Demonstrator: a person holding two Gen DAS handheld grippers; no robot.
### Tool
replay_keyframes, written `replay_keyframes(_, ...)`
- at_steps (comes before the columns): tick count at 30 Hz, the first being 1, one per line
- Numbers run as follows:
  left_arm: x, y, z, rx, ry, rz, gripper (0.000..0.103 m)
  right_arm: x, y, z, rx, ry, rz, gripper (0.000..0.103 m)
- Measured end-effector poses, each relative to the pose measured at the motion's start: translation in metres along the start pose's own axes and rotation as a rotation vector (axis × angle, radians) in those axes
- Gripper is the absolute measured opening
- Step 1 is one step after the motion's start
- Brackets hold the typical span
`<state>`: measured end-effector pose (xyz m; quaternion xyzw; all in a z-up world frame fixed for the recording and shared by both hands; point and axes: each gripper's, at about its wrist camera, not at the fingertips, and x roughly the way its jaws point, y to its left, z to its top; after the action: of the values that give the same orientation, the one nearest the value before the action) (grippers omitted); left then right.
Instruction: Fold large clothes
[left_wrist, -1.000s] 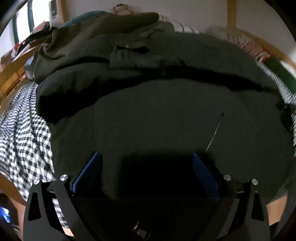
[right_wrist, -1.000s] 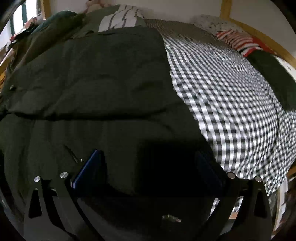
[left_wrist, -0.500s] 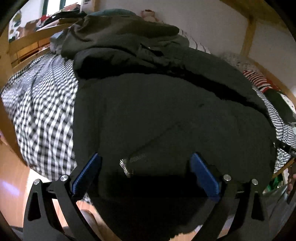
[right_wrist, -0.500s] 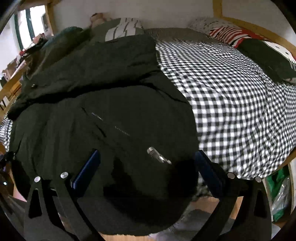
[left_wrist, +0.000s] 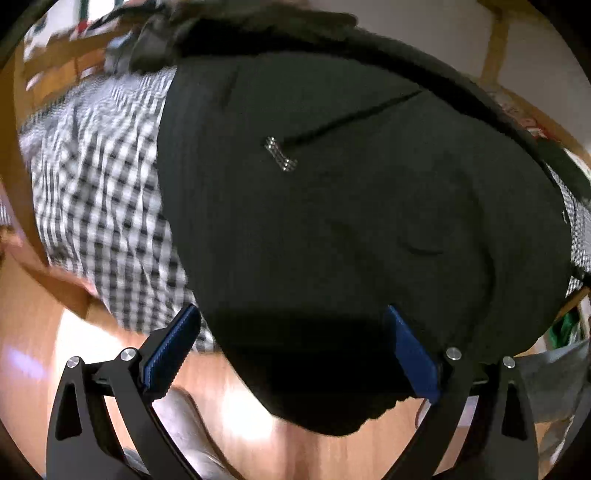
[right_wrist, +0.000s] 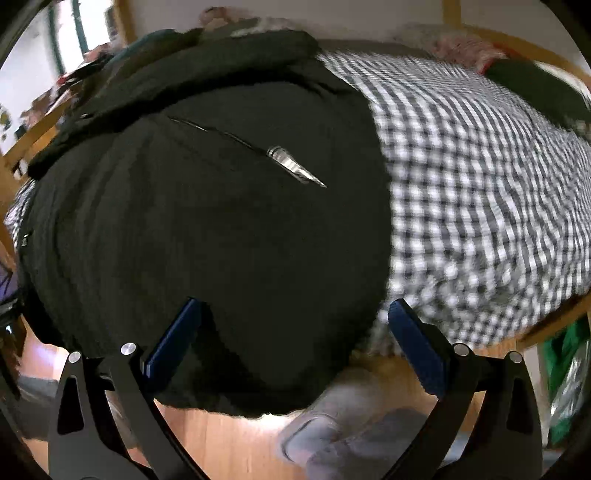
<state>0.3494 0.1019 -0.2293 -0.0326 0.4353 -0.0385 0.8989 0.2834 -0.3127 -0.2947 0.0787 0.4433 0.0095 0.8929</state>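
Observation:
A large dark green-black jacket (left_wrist: 351, 221) lies on a bed with a black-and-white checked cover (left_wrist: 103, 192); its lower edge hangs over the bed's front edge. A metal zipper pull (left_wrist: 280, 158) shows on it, also in the right wrist view (right_wrist: 295, 168). My left gripper (left_wrist: 291, 350) is open, its blue-padded fingers either side of the hanging hem. My right gripper (right_wrist: 291, 347) is open over the jacket's (right_wrist: 207, 229) right lower part. Neither holds cloth.
The checked cover (right_wrist: 480, 192) spreads to the right. A wooden bed frame (left_wrist: 22, 177) borders the bed. Wooden floor (left_wrist: 229, 424) lies below. A grey slippered foot (right_wrist: 351, 435) stands by the bed. Other dark clothes (right_wrist: 192, 62) are piled at the back.
Both grippers have pulled back toward the bed's front edge and lower; the floor and the jacket's hanging hem now show. Both views are motion-blurred.

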Motion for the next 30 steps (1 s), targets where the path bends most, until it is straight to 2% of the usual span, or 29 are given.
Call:
replay_keyframes(3,0.009,0.005,-0.011,-0.063,0.03,-0.135,0.097,-0.003,-0.01,-0.006,0.013,-0.007,0.059,0.1)
replay_keyframes(5,0.013,0.004,-0.014,-0.083,0.048,-0.186,0.097,0.001,-0.02,-0.015,0.011,0.011,0.086,0.1)
replay_keyframes(8,0.009,-0.007,-0.012,-0.039,0.025,-0.182,0.097,0.007,-0.029,-0.023,0.066,0.035,0.201,0.1)
replay_keyframes(10,0.011,-0.016,-0.01,0.01,0.036,-0.161,0.094,0.014,-0.027,-0.026,0.028,0.044,0.183,0.1)
replay_keyframes(11,0.012,-0.019,-0.01,0.02,0.037,-0.151,0.085,0.018,-0.028,-0.026,0.02,0.048,0.18,0.1)
replay_keyframes(12,0.013,-0.016,-0.008,0.018,0.038,-0.145,0.083,0.023,-0.029,-0.027,0.02,0.055,0.174,0.1)
replay_keyframes(14,0.015,-0.009,-0.004,-0.027,0.035,-0.16,0.078,0.036,-0.035,-0.029,0.055,0.085,0.196,0.1)
replay_keyframes(18,0.018,0.006,-0.006,-0.098,0.045,-0.212,0.078,0.06,-0.045,-0.024,0.139,0.127,0.298,0.1)
replay_keyframes(20,0.019,0.01,-0.01,-0.113,0.055,-0.226,0.074,0.075,-0.049,-0.024,0.217,0.191,0.37,0.099)
replay_keyframes(21,0.02,0.012,-0.011,-0.119,0.061,-0.233,0.071,0.079,-0.045,-0.027,0.259,0.217,0.403,0.093)
replay_keyframes(22,0.02,0.013,-0.013,-0.121,0.064,-0.23,0.061,0.083,-0.047,-0.029,0.296,0.229,0.445,0.089)
replay_keyframes(23,0.016,0.017,-0.019,-0.121,0.065,-0.229,0.047,0.081,-0.043,-0.032,0.296,0.229,0.451,0.081)
replay_keyframes(26,0.012,0.025,-0.02,-0.145,0.079,-0.266,0.033,0.074,-0.031,-0.031,0.228,0.219,0.451,0.061)
replay_keyframes(29,0.013,0.038,-0.011,-0.124,0.085,-0.276,0.026,0.066,-0.026,-0.034,0.213,0.209,0.488,0.04)
replay_keyframes(30,0.008,0.037,-0.008,-0.113,0.086,-0.271,0.025,0.068,-0.027,-0.03,0.205,0.209,0.498,0.037)
